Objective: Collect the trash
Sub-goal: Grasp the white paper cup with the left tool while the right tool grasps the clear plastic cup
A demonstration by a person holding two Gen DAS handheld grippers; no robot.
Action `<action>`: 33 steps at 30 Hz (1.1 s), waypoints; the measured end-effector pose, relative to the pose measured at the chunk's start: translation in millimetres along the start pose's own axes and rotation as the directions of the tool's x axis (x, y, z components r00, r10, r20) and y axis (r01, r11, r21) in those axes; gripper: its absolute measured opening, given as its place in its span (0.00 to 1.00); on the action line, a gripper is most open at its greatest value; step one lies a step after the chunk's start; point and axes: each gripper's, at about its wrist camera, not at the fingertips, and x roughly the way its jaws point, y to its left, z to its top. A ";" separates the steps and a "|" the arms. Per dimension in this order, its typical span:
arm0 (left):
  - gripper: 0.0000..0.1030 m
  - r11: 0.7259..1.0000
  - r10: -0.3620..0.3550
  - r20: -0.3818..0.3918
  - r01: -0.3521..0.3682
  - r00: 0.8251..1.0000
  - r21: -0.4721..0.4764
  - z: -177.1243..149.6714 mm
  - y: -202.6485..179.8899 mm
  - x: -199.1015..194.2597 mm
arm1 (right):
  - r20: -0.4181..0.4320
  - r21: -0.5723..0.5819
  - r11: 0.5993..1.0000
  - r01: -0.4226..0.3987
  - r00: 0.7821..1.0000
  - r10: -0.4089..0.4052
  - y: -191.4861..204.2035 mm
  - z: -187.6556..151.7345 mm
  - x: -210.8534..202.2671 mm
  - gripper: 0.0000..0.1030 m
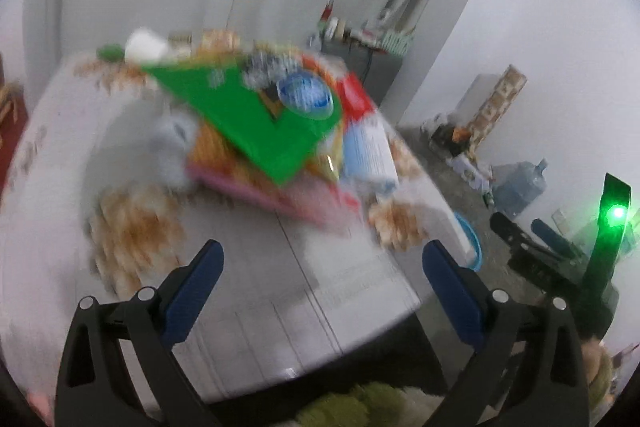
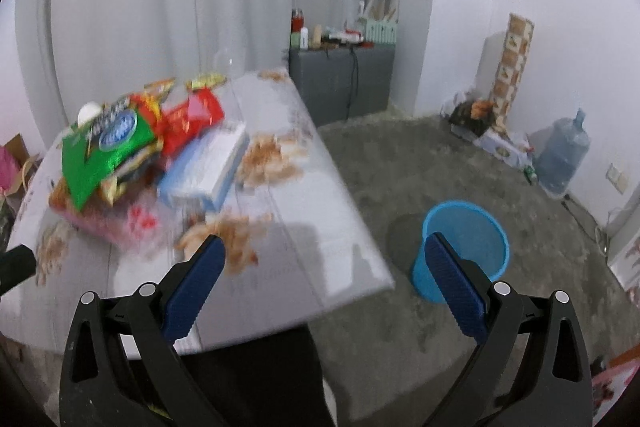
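A pile of trash lies on the table (image 1: 312, 291): a green snack bag (image 1: 256, 115), a red wrapper (image 1: 356, 95), a pink pack (image 1: 288, 199) and a light blue box (image 1: 368, 151). My left gripper (image 1: 322, 255) is open and empty, short of the pile. The right wrist view shows the same green bag (image 2: 104, 155), red wrapper (image 2: 192, 119) and blue box (image 2: 208, 167). My right gripper (image 2: 324, 247) is open and empty above the table's right edge (image 2: 352, 227). A blue trash bin (image 2: 468, 243) stands on the floor right of the table. The right gripper also shows at the left wrist view's right edge (image 1: 524, 243).
A grey cabinet (image 2: 340, 83) with bottles stands behind the table by white curtains. A large water jug (image 2: 564, 151), boxes and a patterned roll (image 2: 512, 63) sit along the right wall. Grey carpet (image 2: 400, 163) covers the floor. Both views are motion-blurred.
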 end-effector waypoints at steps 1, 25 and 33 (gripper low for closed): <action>0.95 1.000 0.008 0.027 -0.008 1.000 0.006 6.3 3.7 -3.0 | 0.008 0.004 1.000 -0.007 1.000 0.007 -1.6 8.0 1.1 0.92; 0.95 0.763 -0.068 -0.002 0.051 0.998 -0.645 194.9 262.4 96.4 | -0.220 0.178 0.788 -0.590 0.756 0.616 43.0 263.4 181.3 0.92; 0.95 0.673 -0.033 -0.092 -0.046 0.995 -0.738 215.9 306.6 166.6 | -0.328 0.253 0.800 -0.545 0.729 0.600 87.3 306.3 289.4 0.92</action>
